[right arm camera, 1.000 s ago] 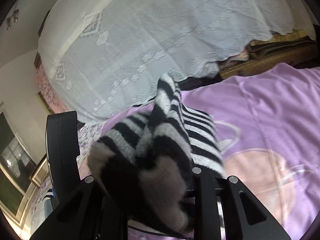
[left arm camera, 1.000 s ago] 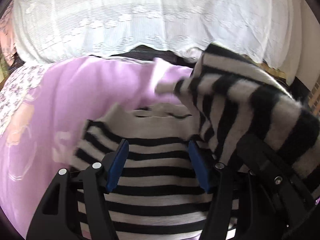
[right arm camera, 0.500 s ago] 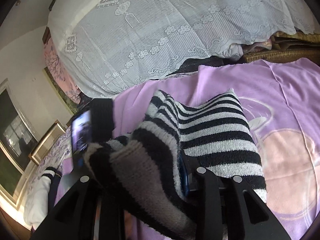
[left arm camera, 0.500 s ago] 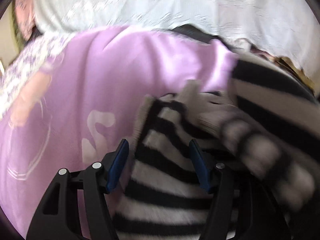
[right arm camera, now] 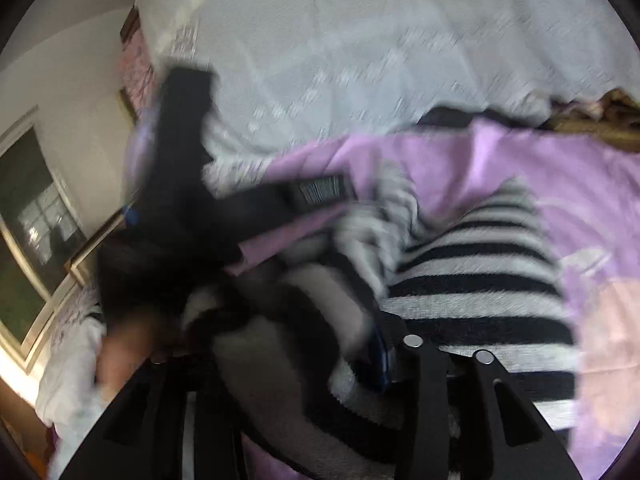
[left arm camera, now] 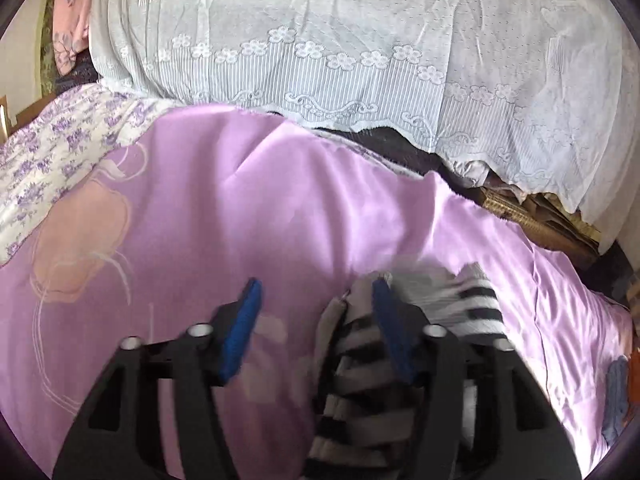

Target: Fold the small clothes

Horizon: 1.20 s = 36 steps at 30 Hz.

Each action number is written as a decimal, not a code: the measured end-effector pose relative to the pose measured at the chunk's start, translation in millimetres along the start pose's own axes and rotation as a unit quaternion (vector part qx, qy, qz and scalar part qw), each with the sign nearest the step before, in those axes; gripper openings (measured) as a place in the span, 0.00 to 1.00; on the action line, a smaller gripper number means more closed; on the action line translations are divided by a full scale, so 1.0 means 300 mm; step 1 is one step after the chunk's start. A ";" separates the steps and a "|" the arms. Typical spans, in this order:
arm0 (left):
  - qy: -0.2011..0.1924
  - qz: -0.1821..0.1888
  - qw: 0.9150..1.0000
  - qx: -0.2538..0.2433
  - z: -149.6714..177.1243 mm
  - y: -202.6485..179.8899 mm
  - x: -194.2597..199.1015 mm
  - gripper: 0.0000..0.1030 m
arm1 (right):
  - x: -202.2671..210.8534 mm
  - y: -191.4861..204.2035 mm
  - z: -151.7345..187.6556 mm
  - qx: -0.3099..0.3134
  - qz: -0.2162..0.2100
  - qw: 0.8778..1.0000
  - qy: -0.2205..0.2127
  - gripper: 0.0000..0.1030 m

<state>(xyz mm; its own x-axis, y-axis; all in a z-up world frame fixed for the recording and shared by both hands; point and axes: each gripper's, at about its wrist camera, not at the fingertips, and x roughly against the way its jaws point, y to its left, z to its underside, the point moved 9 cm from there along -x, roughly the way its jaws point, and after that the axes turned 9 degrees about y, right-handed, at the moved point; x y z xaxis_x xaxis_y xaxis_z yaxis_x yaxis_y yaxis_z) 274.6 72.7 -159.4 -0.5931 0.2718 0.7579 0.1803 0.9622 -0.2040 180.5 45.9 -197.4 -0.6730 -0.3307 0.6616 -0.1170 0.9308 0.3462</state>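
Observation:
A black-and-white striped knit garment (right arm camera: 476,280) lies on the purple sheet (left arm camera: 280,208). In the left wrist view its edge (left arm camera: 360,392) sits under and beside the right blue pad. My left gripper (left arm camera: 316,312) is open and empty, hovering over the sheet at the garment's left edge. My right gripper (right arm camera: 288,344) is shut on a folded part of the striped garment (right arm camera: 304,320), which bunches over its fingers. The left gripper's black body (right arm camera: 188,184) shows blurred at the left of the right wrist view.
A white lace cover (left arm camera: 360,48) drapes over a pile behind the sheet. A floral quilt (left arm camera: 52,152) lies at the far left. A woven mat edge (left arm camera: 532,216) shows at the right. A window frame (right arm camera: 28,216) is at the left.
My left gripper has slid left off the garment, now mostly over bare purple sheet. My right gripper has carried the held fold down and leftward over the garment's body.

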 end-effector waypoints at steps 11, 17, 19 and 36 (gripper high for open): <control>0.064 -0.046 0.996 0.036 0.243 0.189 0.011 0.61 | -0.069 0.008 0.066 0.085 0.064 0.994 0.022 0.48; 0.044 -0.046 0.997 0.046 0.265 0.214 0.085 0.65 | 0.052 0.029 0.104 0.121 0.038 0.992 0.011 0.73; 0.035 -0.045 0.998 0.042 0.266 0.205 0.112 0.65 | 0.129 0.019 0.119 0.128 0.025 0.991 -0.002 0.77; 0.063 -0.101 0.992 0.033 0.367 0.165 0.086 0.96 | 0.154 -0.323 0.112 0.023 0.119 0.992 0.019 0.84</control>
<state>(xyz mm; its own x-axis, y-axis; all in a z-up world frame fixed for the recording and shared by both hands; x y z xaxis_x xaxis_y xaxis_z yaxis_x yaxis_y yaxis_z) 181.9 129.0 -218.3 -0.5090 0.0739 0.8576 0.0146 0.9969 -0.0772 136.3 -54.4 -222.6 -0.6579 -0.1055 0.7457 0.0083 0.9891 0.1472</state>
